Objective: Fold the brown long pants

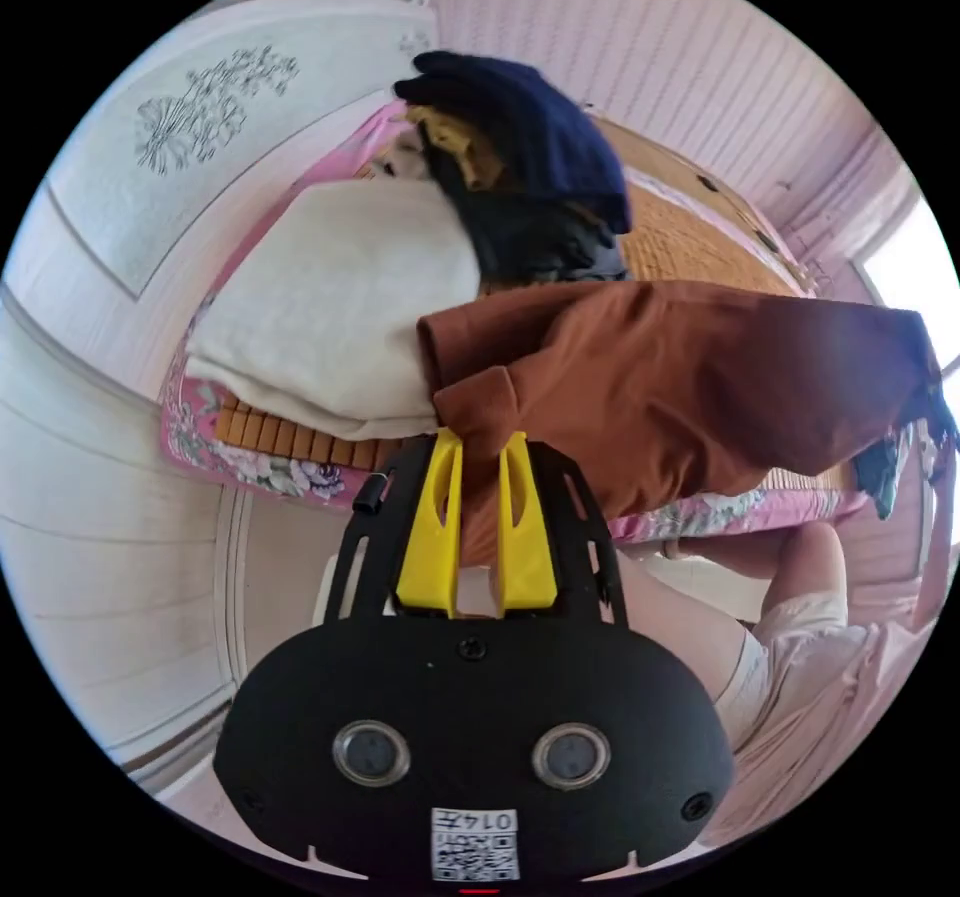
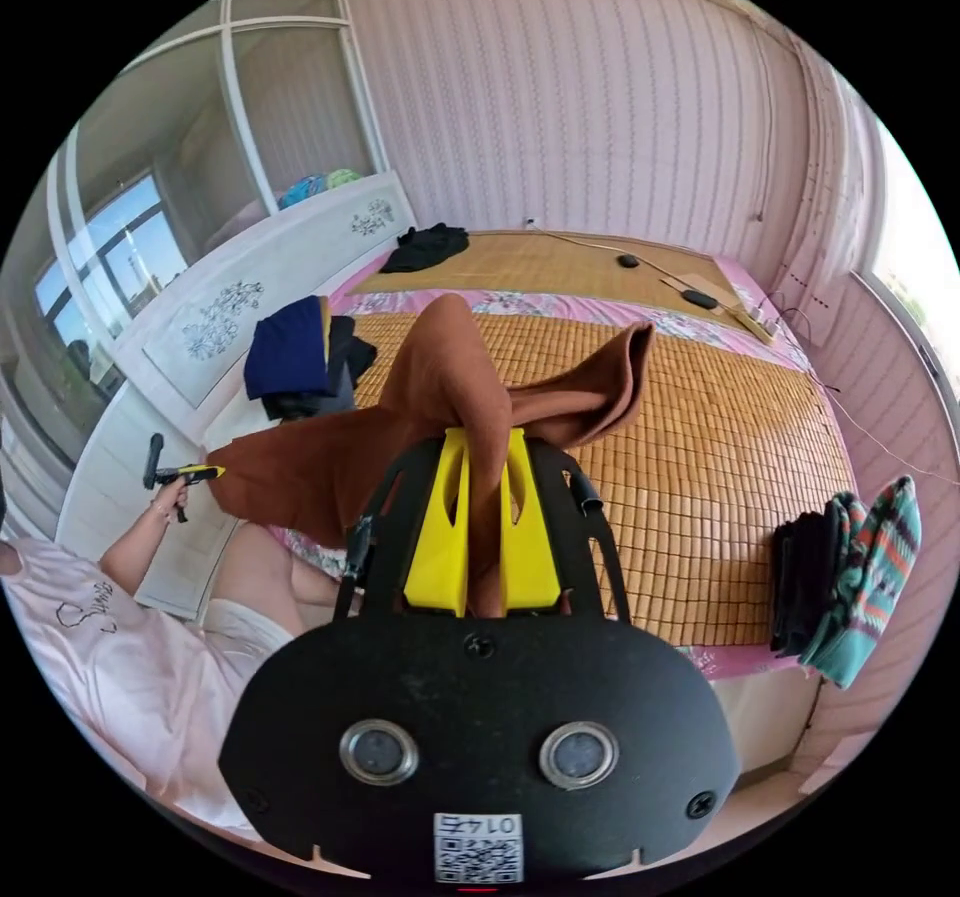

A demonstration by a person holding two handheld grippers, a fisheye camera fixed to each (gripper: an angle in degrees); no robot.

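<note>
Jaws hidden in brown pants [image 1: 680,377]

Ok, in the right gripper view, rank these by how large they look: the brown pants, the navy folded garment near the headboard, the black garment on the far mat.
1. brown pants, though held close to the camera, which inflates them
2. navy folded garment
3. black garment, farthest away, so its true size is unsure

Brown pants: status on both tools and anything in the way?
Left tool shut on brown pants. Right tool shut on them too. Pants held in the air over the bed. Dark clothes pile by the headboard, off the middle.
</note>
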